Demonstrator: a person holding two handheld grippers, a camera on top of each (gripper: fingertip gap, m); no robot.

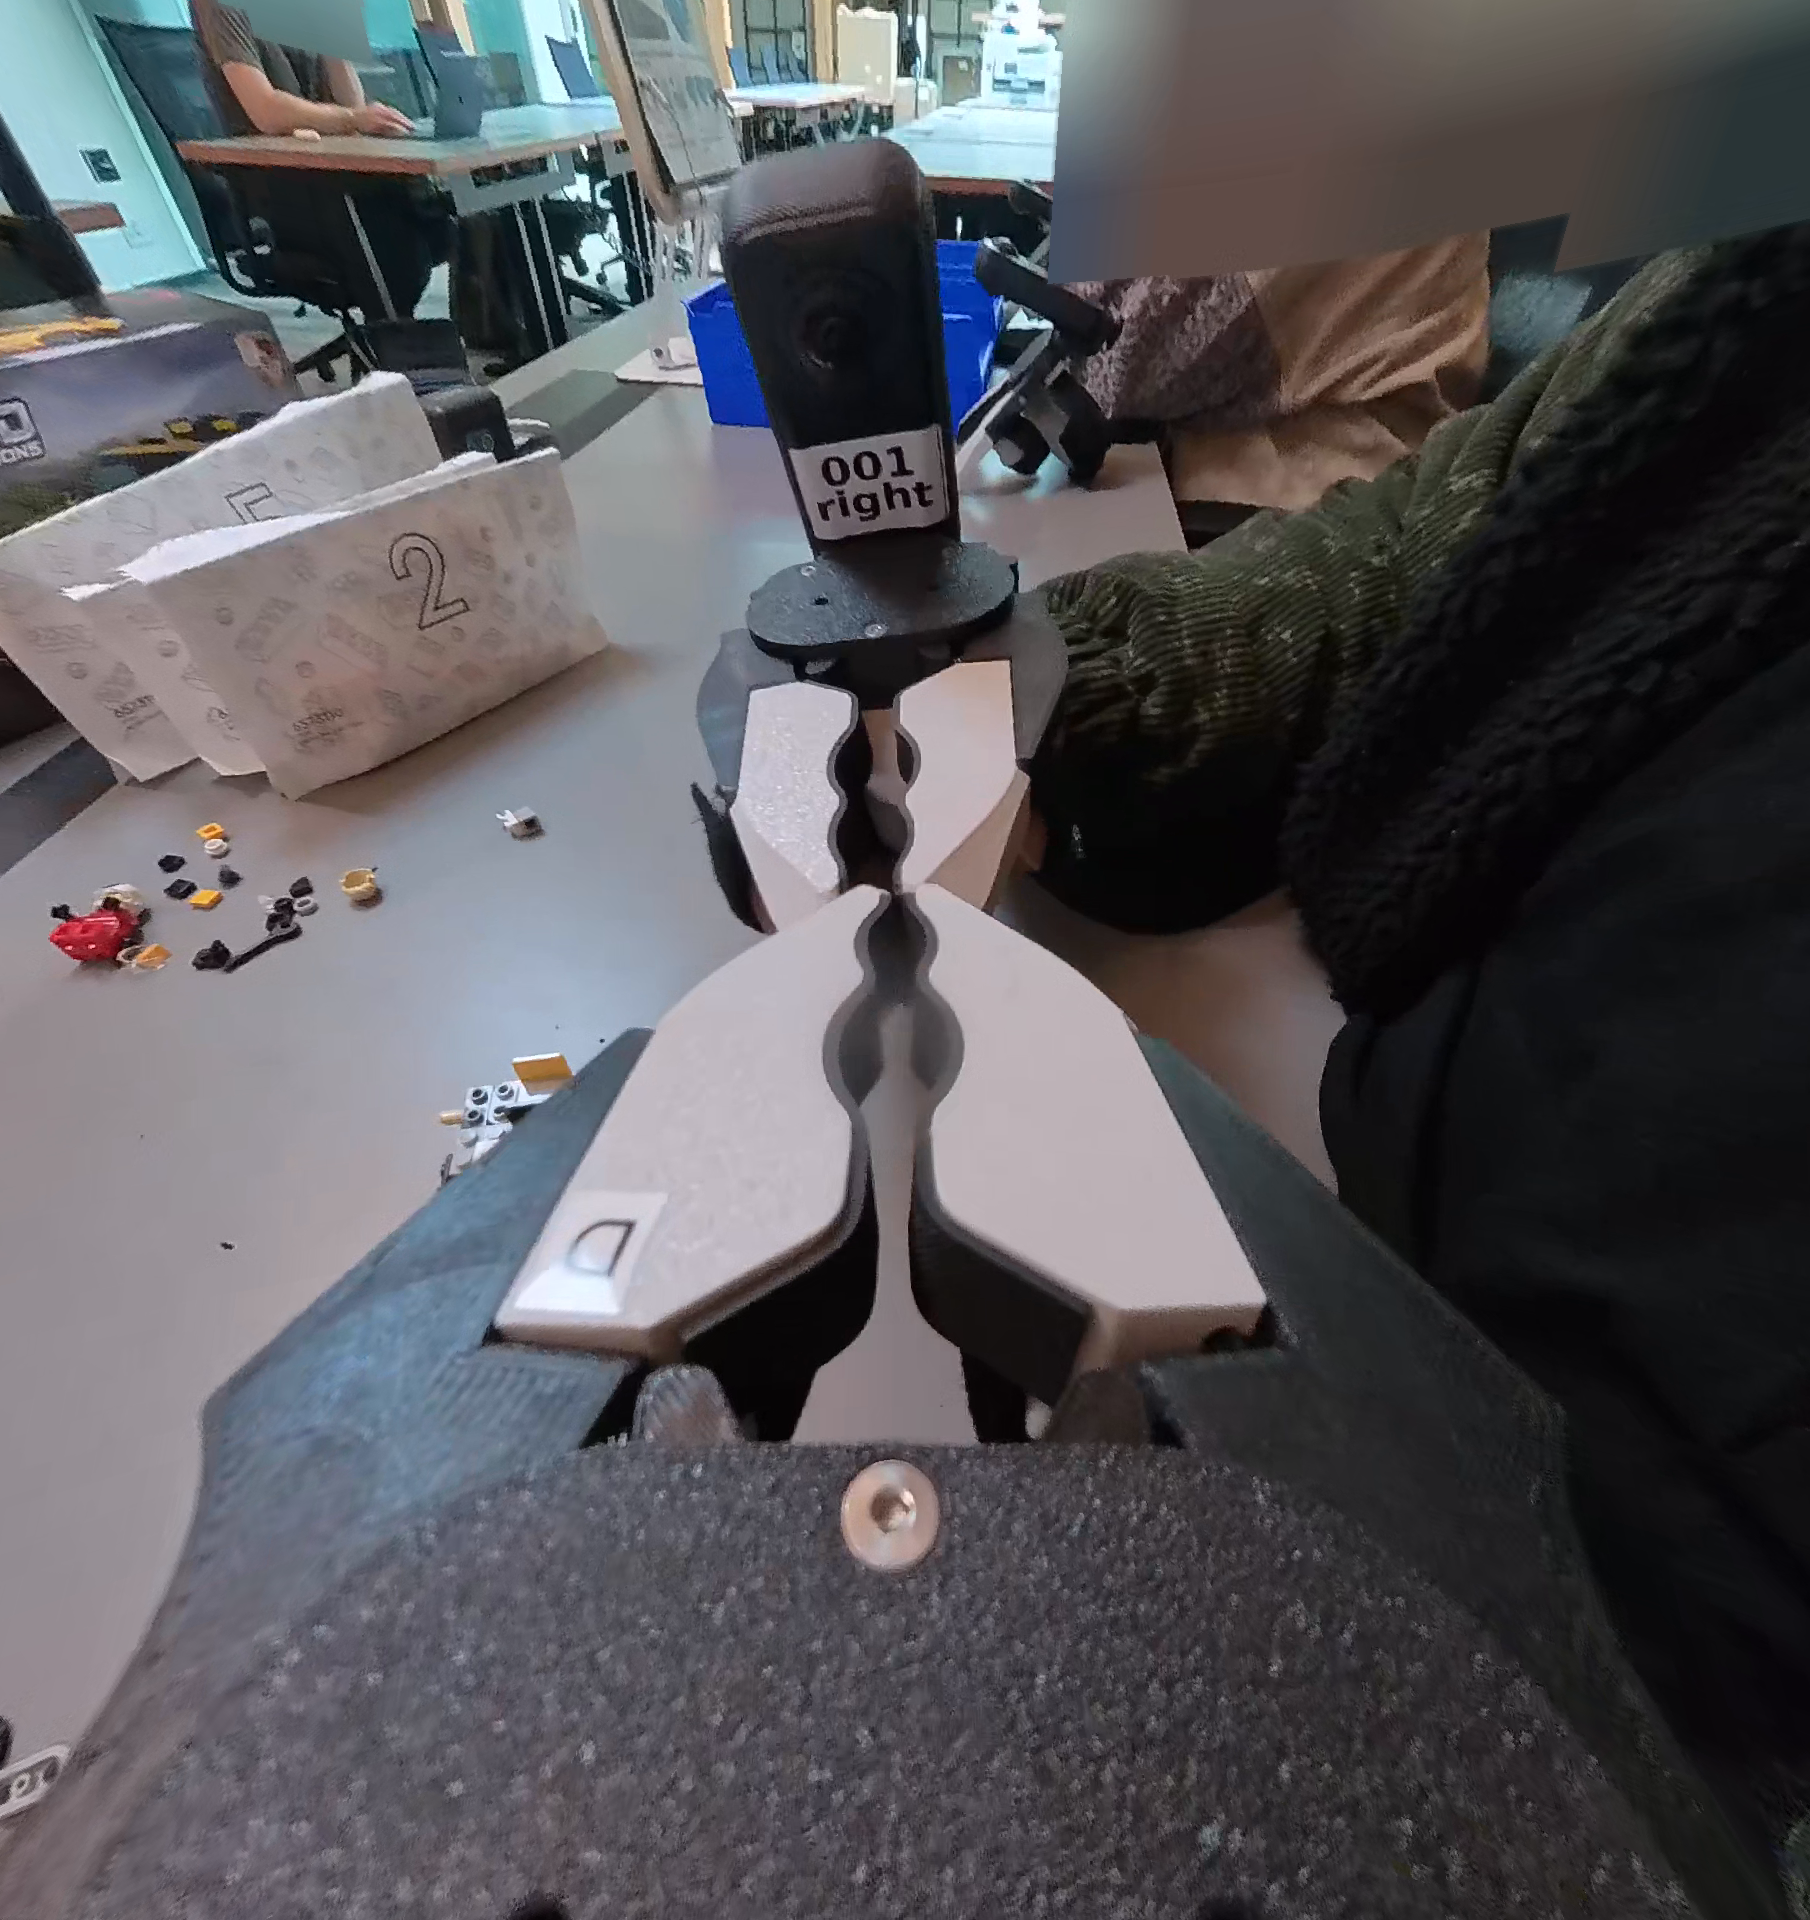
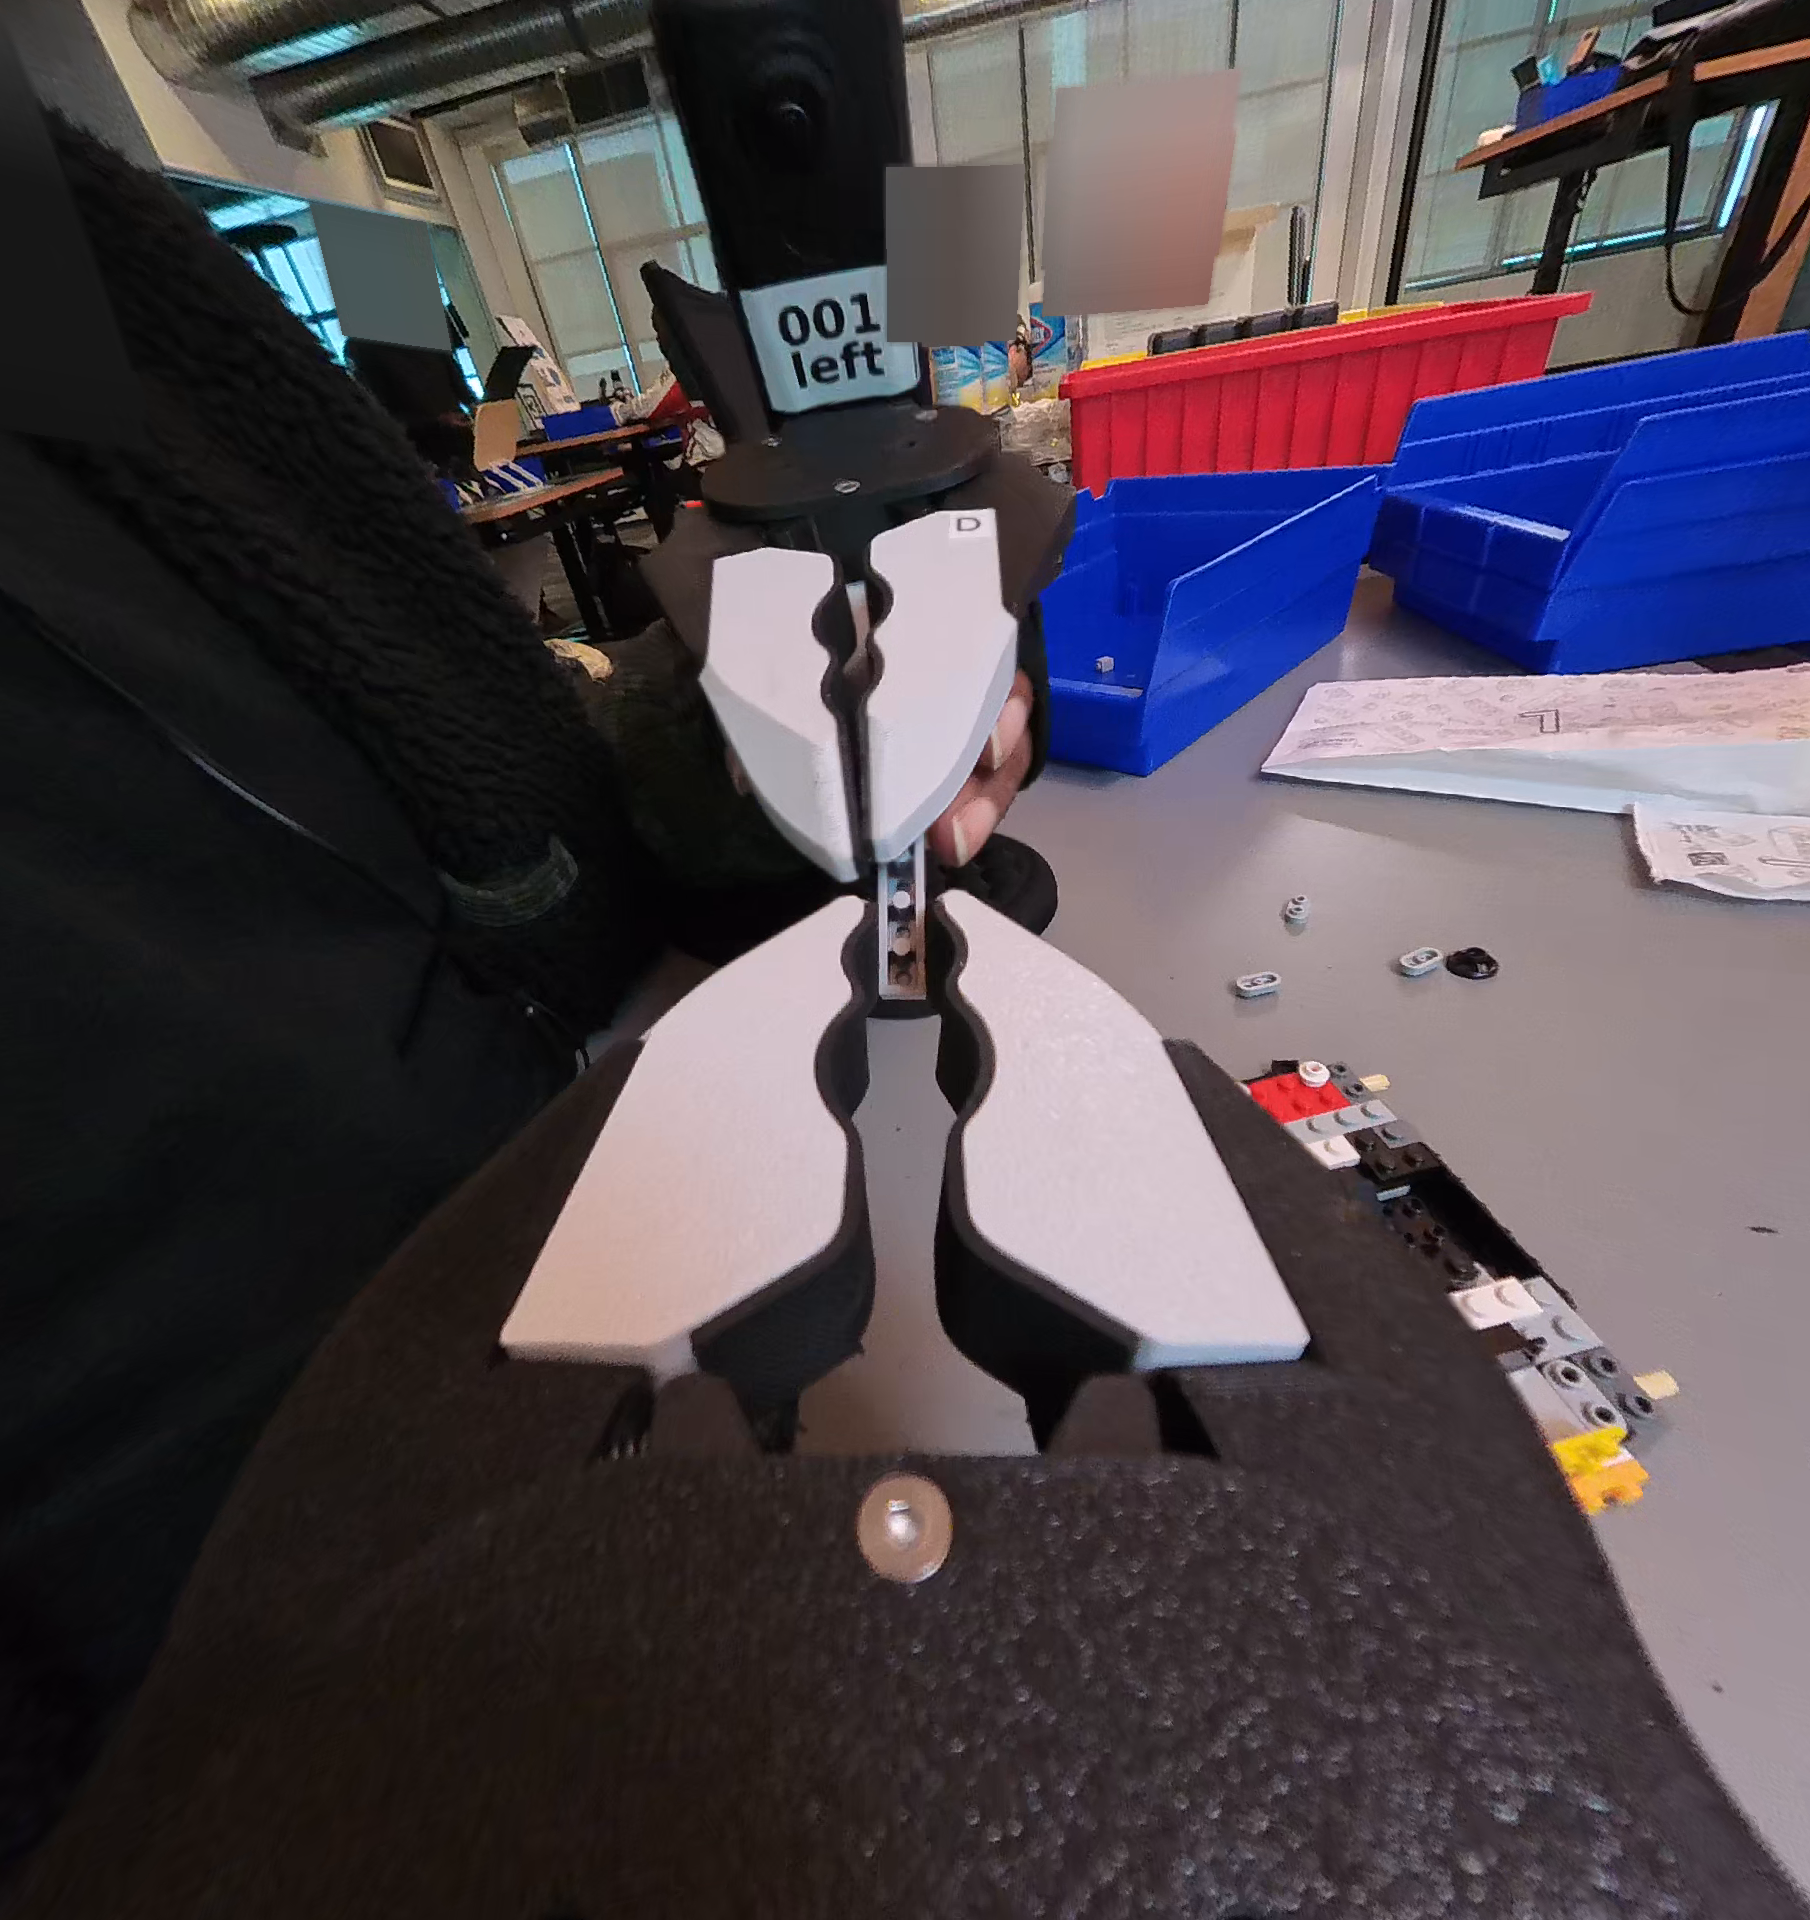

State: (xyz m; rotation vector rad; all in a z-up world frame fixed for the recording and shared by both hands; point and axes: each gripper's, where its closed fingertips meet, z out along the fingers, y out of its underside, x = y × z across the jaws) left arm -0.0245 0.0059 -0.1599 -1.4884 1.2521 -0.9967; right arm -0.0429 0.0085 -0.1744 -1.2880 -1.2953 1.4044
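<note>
Right tongs [image 2: 906,935] grip a slim grey studded brick strip [image 2: 901,951] (held on edge); left tongs [image 1: 893,891] pinched closed at its tip.

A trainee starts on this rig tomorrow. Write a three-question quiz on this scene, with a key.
1. True or false: the right tool grips a narrow grey studded plastic brick strip between its tips.
2. Multiple choice: in the right wrist view, what colour is the open plastic bin just behind the left tool? A blue, B green, C yellow.
3. Fill in: in the right wrist view, the partly built red, grey and black brick model lies on the grey table to the ___ of the right tool.

Key: 1 true; 2 A; 3 right.
</note>
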